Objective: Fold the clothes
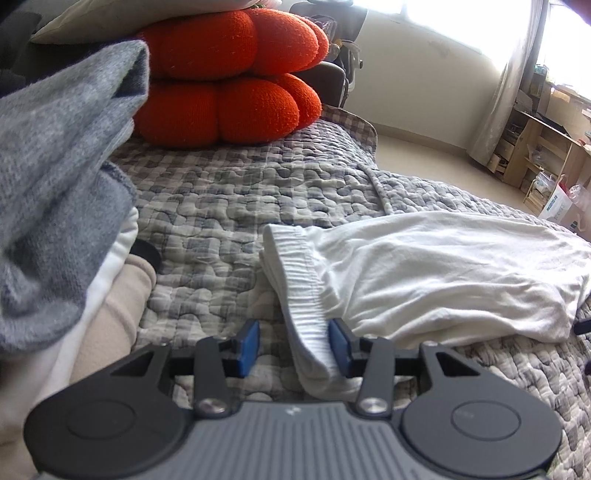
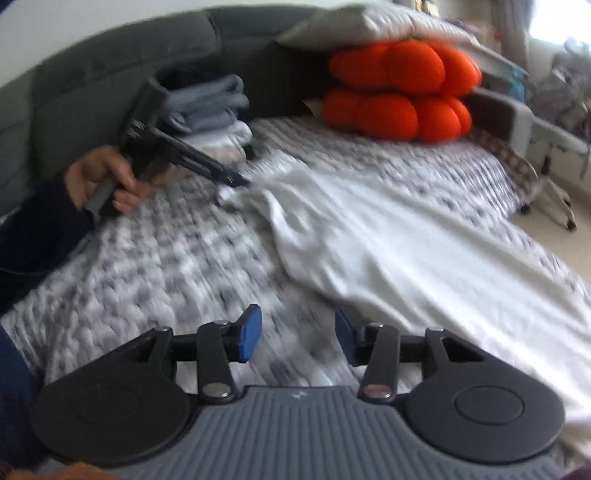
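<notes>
We see a white garment [image 1: 443,266] spread across the grey checked quilt [image 1: 229,192] of a bed, its ribbed waistband [image 1: 295,266] bunched at the end nearest the left gripper [image 1: 293,343]. That waistband runs down between the left gripper's blue pads [image 1: 248,343]; it lies against the right-hand pad, while a gap shows beside the left-hand one, so the jaws stand partly open and are not clamped on the cloth. From the right wrist view, a hand [image 2: 107,181] in a dark sleeve holds this same tool at the garment's bunched end.

The right gripper [image 2: 298,332] hovers over the quilt just beside the garment's near edge, jaws apart with nothing between them (the picture is smeared, so we cannot say whether the right-hand pad brushes the cloth).

A stack of folded grey clothes [image 1: 62,166] sits to the left, and orange cushions [image 1: 229,74] rest at the far end under a pale pillow [image 2: 369,26].
</notes>
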A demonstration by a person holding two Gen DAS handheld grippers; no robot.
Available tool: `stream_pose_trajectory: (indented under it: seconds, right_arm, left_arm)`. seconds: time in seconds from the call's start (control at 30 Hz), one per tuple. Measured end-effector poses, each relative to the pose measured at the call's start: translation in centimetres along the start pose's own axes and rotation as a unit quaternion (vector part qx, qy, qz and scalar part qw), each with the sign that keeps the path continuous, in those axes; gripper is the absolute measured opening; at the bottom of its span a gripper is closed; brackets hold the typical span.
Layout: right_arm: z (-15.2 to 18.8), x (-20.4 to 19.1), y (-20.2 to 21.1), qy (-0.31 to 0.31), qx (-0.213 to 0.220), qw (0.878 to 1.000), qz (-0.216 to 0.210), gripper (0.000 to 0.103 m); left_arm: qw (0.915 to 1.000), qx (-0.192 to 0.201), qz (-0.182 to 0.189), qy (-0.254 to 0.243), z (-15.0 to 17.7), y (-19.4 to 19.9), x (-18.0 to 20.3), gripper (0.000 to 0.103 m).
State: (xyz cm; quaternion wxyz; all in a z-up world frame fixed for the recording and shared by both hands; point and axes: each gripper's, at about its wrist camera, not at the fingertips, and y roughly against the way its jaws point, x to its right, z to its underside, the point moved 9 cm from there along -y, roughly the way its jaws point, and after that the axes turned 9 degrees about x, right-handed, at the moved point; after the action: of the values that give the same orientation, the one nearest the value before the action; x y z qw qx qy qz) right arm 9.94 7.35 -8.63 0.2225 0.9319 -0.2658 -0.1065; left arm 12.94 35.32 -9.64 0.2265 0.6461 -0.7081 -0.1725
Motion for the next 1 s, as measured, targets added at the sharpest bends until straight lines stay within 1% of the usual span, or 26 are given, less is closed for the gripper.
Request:
stream_pose_trajectory:
  seconds: [0.03, 0.1, 0.2, 0.3, 0.47, 0.63, 0.73, 0.83, 0.9, 1.0]
  right_arm:
    - [0.1, 0.5, -0.4, -0.014, 0.001, 1.000, 0.012, 0.052]
    - [-0.6, 0.7, -1.1, -0.015, 0.019, 0.999, 0.037, 0.053]
    - [-1.8, 0.2, -1.9, 0.017, 0.052, 0.997, 0.060, 0.053]
    - [-2.5, -0.1, -2.4, 0.035, 0.069, 0.995, 0.067, 0.055]
    - [-2.4, 0.6, -3.3, 0.023, 0.052, 0.996, 0.066, 0.056]
    - [-1.8, 0.8, -2.6, 0.023, 0.040, 0.996, 0.073, 0.056]
    - [-1.3, 0.8, -1.6, 0.016, 0.023, 0.998, 0.063, 0.056]
    - [-0.9, -0.2, -0.7, 0.005, 0.005, 1.000, 0.015, 0.056]
    - [-0.7, -0.2, -1.3, 0.000, -0.006, 1.000, 0.017, 0.056]
    - [-1.4, 0.1, -2.4, -0.009, 0.013, 0.999, 0.037, 0.057]
  left_arm:
    - [1.0000, 0.000, -0.001, -0.001, 0.0, 0.0, 0.0, 0.044]
    - [1.0000, 0.000, -0.003, -0.001, 0.0, 0.0, 0.0, 0.044]
    - [1.0000, 0.000, -0.003, 0.000, -0.1, 0.0, 0.0, 0.044]
    - [1.0000, 0.000, -0.003, -0.001, -0.1, 0.0, 0.1, 0.044]
    - [1.0000, 0.000, -0.003, -0.001, -0.1, 0.0, 0.1, 0.044]
    - [1.0000, 0.000, -0.001, 0.000, -0.1, 0.0, 0.1, 0.044]
    - [1.0000, 0.000, 0.000, 0.002, -0.1, 0.0, 0.0, 0.044]
    - [1.0000, 0.000, -0.001, 0.000, -0.1, -0.1, 0.1, 0.044]
    - [1.0000, 0.000, -0.003, -0.003, -0.2, -0.1, 0.2, 0.044]
    - [1.0000, 0.000, -0.003, 0.000, -0.2, 0.0, 0.1, 0.044]
